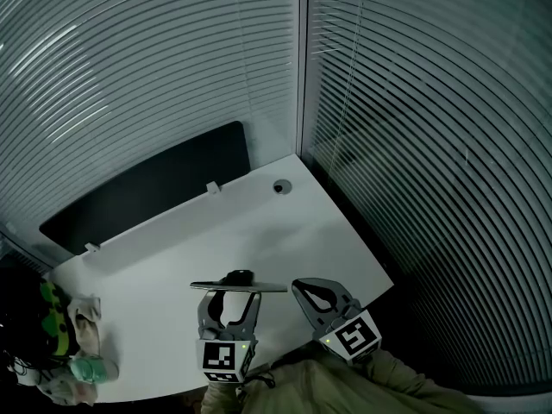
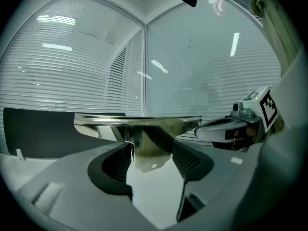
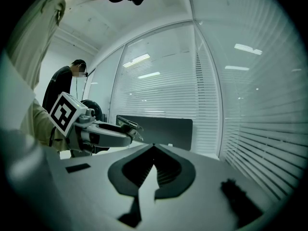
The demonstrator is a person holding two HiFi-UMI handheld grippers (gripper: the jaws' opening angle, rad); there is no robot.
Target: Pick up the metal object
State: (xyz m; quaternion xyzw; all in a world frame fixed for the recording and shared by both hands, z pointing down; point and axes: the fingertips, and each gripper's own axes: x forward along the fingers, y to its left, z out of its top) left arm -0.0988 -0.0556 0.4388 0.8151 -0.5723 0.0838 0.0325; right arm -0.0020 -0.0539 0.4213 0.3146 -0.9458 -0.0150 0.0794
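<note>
1. Metal object, a shiny flat strip with a narrower tab below it, is in the left gripper. The jaws are clenched on this tab from both sides, and the strip lies level across their tips.
2. To my judgement the picking up is almost done. The object seems to hang clear of the white worktop, with bare surface showing below it between the jaws. What is left is perhaps only to raise it higher or to keep it steady.
3. Just beside, the right gripper has its jaws pressed together on nothing and takes no part in the grasp.
4. The worktop is mostly bare. At its near left corner lie a pale cloth and some green things, which I cannot name. Near the far edge there is a round cable hole.
5. Behind the far edge stands a dark partition panel.
6. The room is closed by glass walls with horizontal blinds, and the light is dim and cold. A person in dark clothes stands at the left of the right gripper view.
</note>
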